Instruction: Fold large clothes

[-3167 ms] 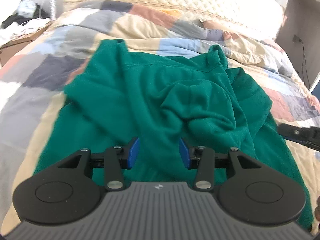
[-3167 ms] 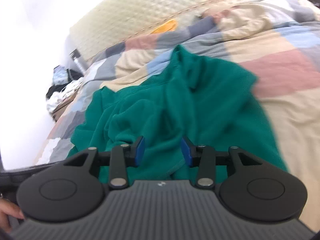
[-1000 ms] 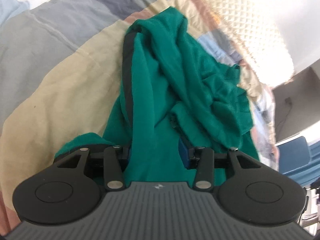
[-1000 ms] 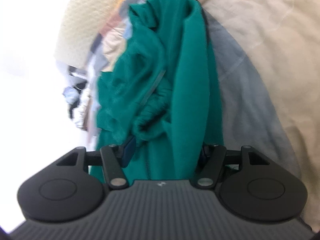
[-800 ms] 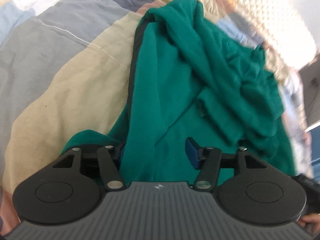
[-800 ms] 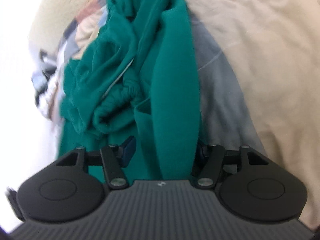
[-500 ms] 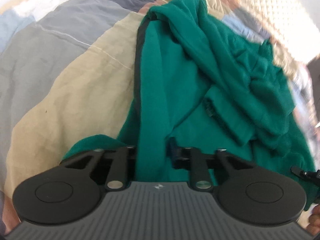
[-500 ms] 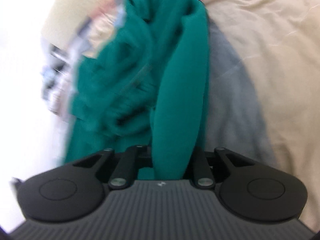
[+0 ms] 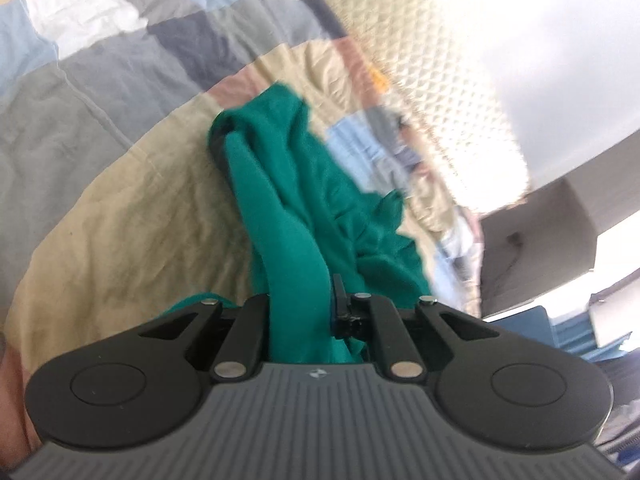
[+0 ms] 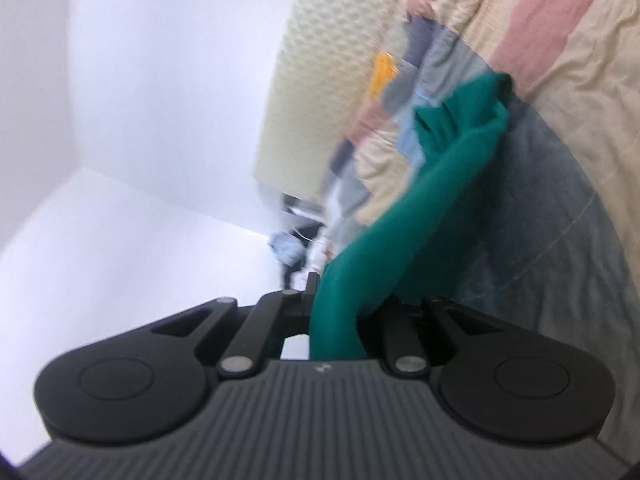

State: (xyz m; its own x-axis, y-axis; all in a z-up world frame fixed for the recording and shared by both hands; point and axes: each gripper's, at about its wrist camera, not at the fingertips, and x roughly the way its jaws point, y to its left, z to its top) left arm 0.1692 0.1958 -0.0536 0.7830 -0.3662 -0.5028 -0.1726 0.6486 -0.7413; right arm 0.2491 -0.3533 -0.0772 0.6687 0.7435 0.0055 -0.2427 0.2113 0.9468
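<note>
I had both sets of fingers clamped on the green garment (image 9: 296, 248), one edge in each. My left gripper (image 9: 300, 304) had just closed on a thick fold of it, the cloth bunched between the fingers and running straight away from them toward the far end, which lay on the patchwork bedcover (image 9: 132, 208). My right gripper (image 10: 340, 320) had likewise just closed, and from it the garment (image 10: 404, 216) stretched as a taut band up and to the right of the view, down to a bunched corner resting on the bedcover (image 10: 568, 216).

The relation that mattered was this: in both views the garment's long axis ran forward from my fingers, near end lifted and held, far end on the bed toward the quilted headboard (image 9: 452, 92). Neither hand looked nearer to that far end than the other; each gripper held its own near corner, with the rest trailing ahead. I judged the fold not yet made. The coming move would have to carry the two held corners forward along that axis and over the part lying on the bed, keeping both hands level so the edge did not skew. The frames were blurred, so I could not tell how flat the far part lay.
</note>
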